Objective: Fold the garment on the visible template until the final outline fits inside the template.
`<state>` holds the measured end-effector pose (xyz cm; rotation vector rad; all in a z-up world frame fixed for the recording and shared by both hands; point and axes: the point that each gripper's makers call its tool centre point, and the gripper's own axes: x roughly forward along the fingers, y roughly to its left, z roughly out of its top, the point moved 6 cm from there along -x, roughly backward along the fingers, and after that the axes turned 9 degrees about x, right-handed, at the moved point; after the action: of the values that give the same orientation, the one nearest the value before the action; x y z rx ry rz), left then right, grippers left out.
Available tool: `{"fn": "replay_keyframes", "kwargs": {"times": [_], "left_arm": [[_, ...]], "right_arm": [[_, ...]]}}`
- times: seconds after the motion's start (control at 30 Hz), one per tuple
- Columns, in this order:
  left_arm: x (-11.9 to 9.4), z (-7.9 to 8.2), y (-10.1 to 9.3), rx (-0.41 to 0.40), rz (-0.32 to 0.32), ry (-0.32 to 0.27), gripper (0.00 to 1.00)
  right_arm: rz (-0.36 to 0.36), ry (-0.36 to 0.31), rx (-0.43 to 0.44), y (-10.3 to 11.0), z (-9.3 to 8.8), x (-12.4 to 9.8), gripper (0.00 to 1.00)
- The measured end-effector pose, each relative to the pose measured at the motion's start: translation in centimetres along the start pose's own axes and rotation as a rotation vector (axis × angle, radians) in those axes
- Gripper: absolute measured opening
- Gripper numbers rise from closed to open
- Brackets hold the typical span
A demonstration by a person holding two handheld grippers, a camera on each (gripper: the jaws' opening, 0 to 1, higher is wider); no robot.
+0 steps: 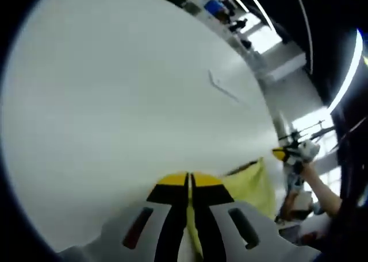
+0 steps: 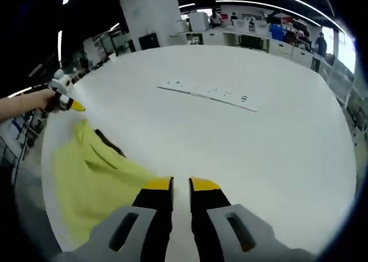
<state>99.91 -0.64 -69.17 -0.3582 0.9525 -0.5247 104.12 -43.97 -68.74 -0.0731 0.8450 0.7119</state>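
A yellow garment (image 2: pixel 92 176) lies crumpled on the white table (image 2: pixel 259 158), left of my right gripper (image 2: pixel 181 184). The right jaws stand a narrow gap apart with bare table between them, and the cloth's edge ends beside the left jaw. My left gripper (image 1: pixel 190 180) is shut on the garment (image 1: pixel 253 184), with yellow cloth pinched between its jaws. A hand holds the left gripper (image 2: pixel 64 98) at the garment's far corner. The right gripper (image 1: pixel 293 153) sits just beyond the cloth's other end. Thin template lines (image 2: pixel 207 95) (image 1: pixel 221 87) mark the table farther out, apart from the garment.
The table's edge (image 2: pixel 49 141) runs close behind the garment. Desks, shelves and people (image 2: pixel 264 32) stand in the room beyond the table's far side. A person's forearm (image 1: pixel 322 196) reaches in at the right.
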Motion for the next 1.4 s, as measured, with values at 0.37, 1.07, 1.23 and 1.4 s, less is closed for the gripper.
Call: {"fn": "replay_keyframes", "kwargs": {"times": [0.37, 1.07, 1.23, 1.4], "left_arm": [[-0.2, -0.1, -6.0, 0.617, -0.033, 0.185, 0.16], [5.0, -3.0, -10.2, 1.122, -0.198, 0.47, 0.21], [5.9, -3.3, -9.8, 1.149, -0.194, 0.512, 0.14], [6.0, -3.5, -9.8, 1.142, -0.199, 0.513, 0.0]], "right_arm": [[0.095, 0.107, -0.326, 4.2, 0.3, 0.5, 0.16], [0.35, 0.262, -0.639, 10.5, 0.3, 4.9, 0.2], [0.35, 0.278, -0.654, 10.5, 0.2, 5.8, 0.18], [0.338, 0.288, -0.674, 10.4, 0.0, 5.9, 0.07]]}}
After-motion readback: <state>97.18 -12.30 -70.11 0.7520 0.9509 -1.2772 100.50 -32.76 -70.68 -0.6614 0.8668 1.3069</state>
